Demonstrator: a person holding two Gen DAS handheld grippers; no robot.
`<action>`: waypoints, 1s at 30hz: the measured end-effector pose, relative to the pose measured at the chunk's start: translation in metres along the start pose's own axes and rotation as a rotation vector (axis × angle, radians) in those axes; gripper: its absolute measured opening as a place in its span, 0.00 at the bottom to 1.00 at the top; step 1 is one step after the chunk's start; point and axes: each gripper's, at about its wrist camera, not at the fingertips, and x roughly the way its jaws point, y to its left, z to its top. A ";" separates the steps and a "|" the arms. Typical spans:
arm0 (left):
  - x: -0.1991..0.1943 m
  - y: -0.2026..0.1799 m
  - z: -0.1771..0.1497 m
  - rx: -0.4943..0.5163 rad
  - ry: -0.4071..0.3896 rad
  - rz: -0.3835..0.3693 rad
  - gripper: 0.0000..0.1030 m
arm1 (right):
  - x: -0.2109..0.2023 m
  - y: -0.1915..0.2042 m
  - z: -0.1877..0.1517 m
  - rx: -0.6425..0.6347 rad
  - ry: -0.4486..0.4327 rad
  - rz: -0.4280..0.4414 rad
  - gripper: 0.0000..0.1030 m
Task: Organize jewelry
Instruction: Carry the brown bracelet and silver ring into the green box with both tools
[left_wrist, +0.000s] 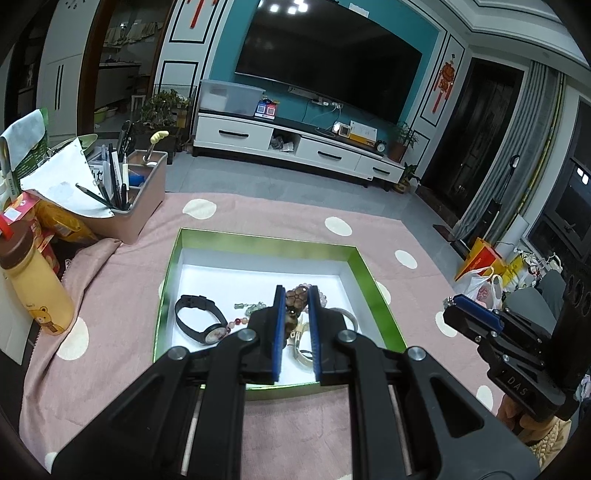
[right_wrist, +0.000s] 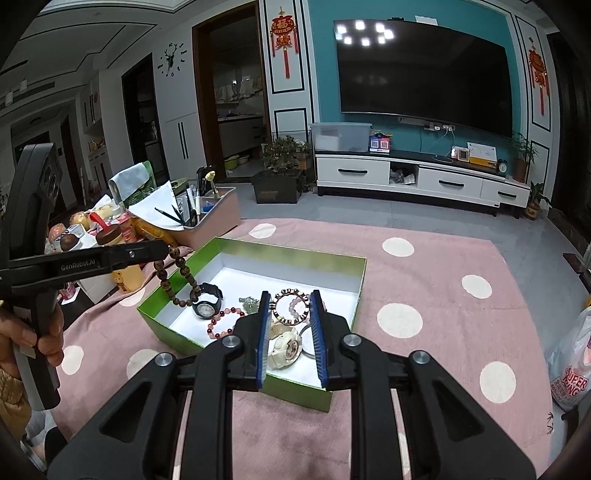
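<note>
1. The brown bead bracelet (right_wrist: 177, 277) hangs above the green box's (right_wrist: 258, 249) left edge, pinched in my left hand-held gripper (right_wrist: 164, 251).
2. I'd lower it clear of the black watch (right_wrist: 207, 302) before releasing.
3. My right hand-held gripper (right_wrist: 291, 339) hovers part-open, empty.

Wooden bead bracelet (right_wrist: 177, 275) in left claw (right_wrist: 164, 250)

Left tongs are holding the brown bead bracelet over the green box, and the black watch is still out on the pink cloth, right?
Not quite. The right wrist view shows the black watch lying inside the green box, not on the cloth. The left tongs do hold the brown bead bracelet over it.
</note>
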 end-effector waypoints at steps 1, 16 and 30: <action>0.003 0.000 0.000 0.001 0.003 0.002 0.11 | 0.002 -0.001 0.000 0.001 0.002 -0.001 0.20; 0.032 0.003 0.000 0.005 0.039 0.011 0.11 | 0.030 -0.005 -0.002 0.016 0.043 -0.003 0.20; 0.060 0.005 -0.003 0.022 0.076 0.020 0.11 | 0.055 -0.008 -0.007 0.027 0.082 -0.002 0.20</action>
